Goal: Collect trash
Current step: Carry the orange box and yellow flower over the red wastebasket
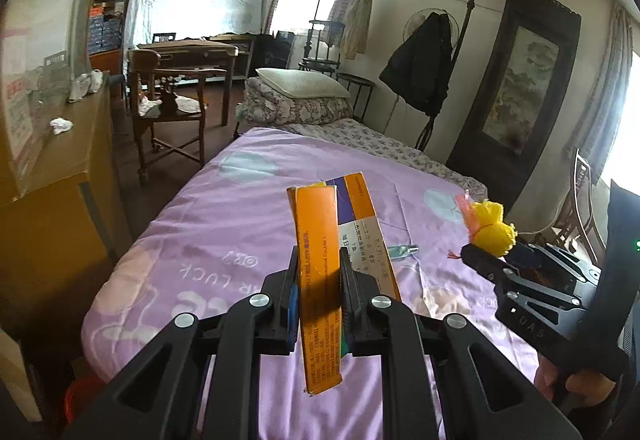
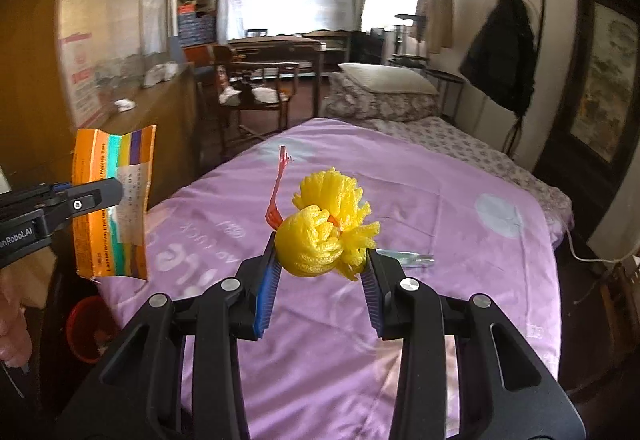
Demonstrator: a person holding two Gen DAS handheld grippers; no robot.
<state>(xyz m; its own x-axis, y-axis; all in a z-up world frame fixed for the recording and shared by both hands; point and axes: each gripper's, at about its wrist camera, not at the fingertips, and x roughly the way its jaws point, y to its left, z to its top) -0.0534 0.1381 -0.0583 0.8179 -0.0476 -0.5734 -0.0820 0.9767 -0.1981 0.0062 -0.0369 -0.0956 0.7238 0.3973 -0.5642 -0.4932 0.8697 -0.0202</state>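
A: What's held, left to right?

B: The left gripper [image 1: 319, 272] pinches one flattened orange cardboard medicine box [image 1: 320, 280] mid-length, raised above the purple quilted bed [image 1: 192, 240]. It looks light, stiff, easily creased.

A: And the right?

B: The right gripper [image 2: 320, 264] squeezes one yellow foam-net wad [image 2: 324, 232]; soft, springy, best held centrally. One small clear wrapper [image 2: 408, 257] lies on the quilt.

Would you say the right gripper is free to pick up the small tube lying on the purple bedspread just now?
Probably not yet. The right gripper is already shut on the yellow foam net, so its jaws are occupied. The small tube lies unobstructed on the purple bedspread just ahead, but the net would have to go first.
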